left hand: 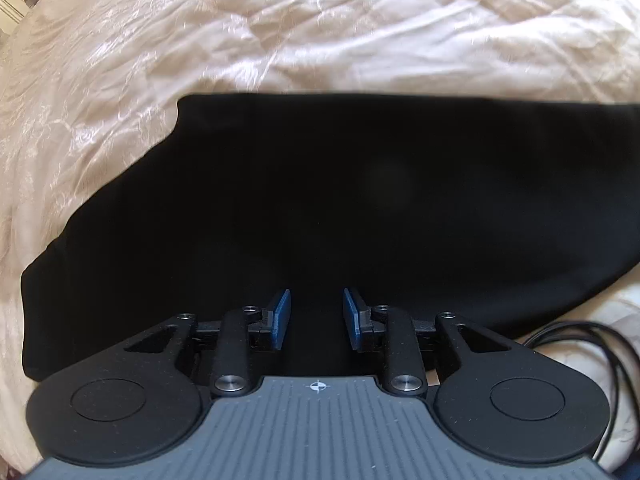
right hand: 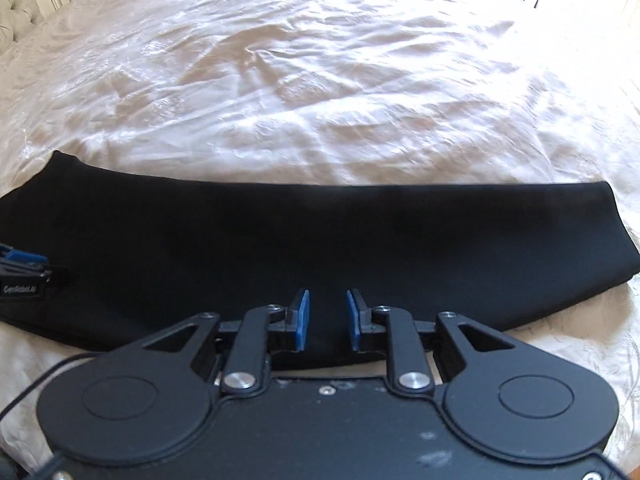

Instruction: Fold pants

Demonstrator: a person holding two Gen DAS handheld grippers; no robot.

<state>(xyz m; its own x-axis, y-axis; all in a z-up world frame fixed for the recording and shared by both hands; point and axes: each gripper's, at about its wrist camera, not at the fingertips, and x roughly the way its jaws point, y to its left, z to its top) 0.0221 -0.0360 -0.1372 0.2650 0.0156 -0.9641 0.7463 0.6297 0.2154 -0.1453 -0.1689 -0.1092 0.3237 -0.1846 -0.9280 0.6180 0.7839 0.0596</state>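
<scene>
The black pants lie flat on the cream bedspread, folded lengthwise into a long band; in the right wrist view the pants run from the left edge to a squared end at the right. My left gripper is open and empty, its blue pads over the near edge of the pants. My right gripper is open and empty over the near edge too. The left gripper's tip shows at the left edge of the right wrist view, over the pants.
The wrinkled cream bedspread spreads beyond the pants. A tufted headboard and boxes stand at the far left. Black cables lie on the bed at the right of my left gripper.
</scene>
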